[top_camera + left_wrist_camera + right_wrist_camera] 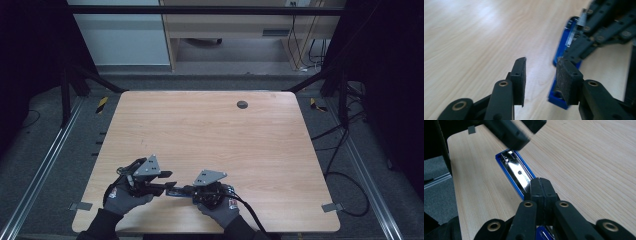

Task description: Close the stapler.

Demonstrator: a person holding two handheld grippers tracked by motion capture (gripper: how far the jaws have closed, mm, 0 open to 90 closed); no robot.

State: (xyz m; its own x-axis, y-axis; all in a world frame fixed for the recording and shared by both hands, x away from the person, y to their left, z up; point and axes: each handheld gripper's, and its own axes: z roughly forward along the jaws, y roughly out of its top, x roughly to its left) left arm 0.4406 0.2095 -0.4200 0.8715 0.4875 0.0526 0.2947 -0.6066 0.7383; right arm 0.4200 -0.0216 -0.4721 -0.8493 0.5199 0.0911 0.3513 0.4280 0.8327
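Note:
A blue stapler (pixel 176 192) lies on the wooden table (pixel 210 135) near its front edge, between my two grippers. In the right gripper view its blue base and shiny metal rail (pixel 516 168) run away from the jaws. My right gripper (pixel 541 185) is shut, pads pressed flat together just over the near end of the rail, with nothing visible between them. My left gripper (pixel 541 72) is open with bare table in the gap. The stapler (pixel 562 47) lies just beside its right pad (pixel 567 80). The right gripper (pixel 599 32) sits beyond, over the stapler.
A small dark round plug (pixel 242 104) is set in the table near the far edge. Metal brackets (pixel 80 205) mark the front corners. Black cables (pixel 345 175) lie on the floor to the right, and a rail frame (pixel 45 170) runs along the left.

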